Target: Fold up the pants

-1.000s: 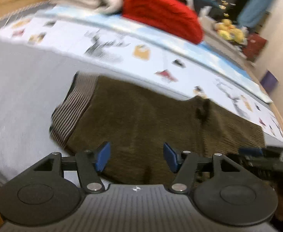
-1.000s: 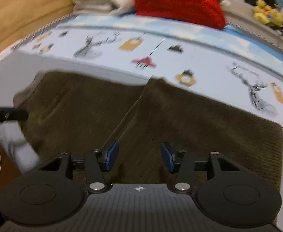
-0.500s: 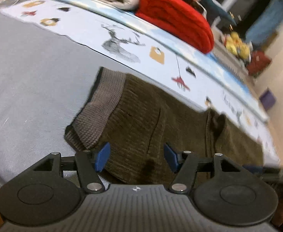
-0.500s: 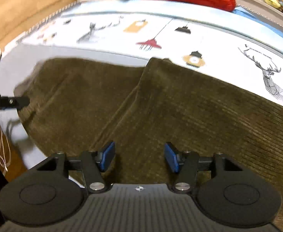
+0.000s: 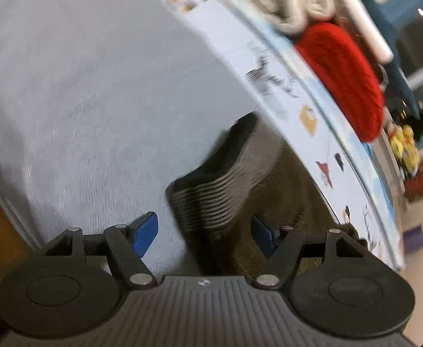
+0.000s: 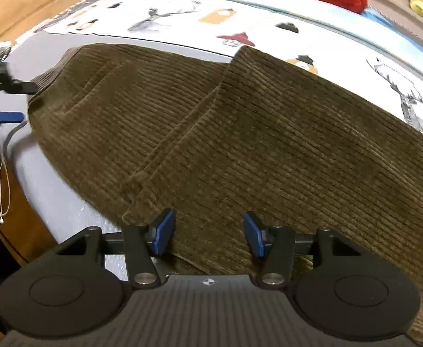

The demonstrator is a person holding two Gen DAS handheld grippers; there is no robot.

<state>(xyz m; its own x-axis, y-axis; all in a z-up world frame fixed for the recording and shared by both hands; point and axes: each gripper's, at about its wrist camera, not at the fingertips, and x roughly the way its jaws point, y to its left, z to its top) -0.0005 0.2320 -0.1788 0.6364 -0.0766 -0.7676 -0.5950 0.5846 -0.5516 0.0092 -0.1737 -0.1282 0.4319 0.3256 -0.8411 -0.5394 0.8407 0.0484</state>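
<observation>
Grey bed [image 5: 101,92] sheet carries the brown corduroy pants [image 6: 240,133], soft and floppy, lower right. Left gripper [image 5: 202,231] fingers widening around the thick ribbed waistband [image 5: 220,190], the firmest hold; right gripper [image 6: 207,232] fingers narrowing over the leg, nothing pinched.

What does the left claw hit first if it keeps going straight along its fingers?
Probably the ribbed waistband of the brown pants: it lies between the opening left claw fingers. Blur makes depth uncertain.
</observation>
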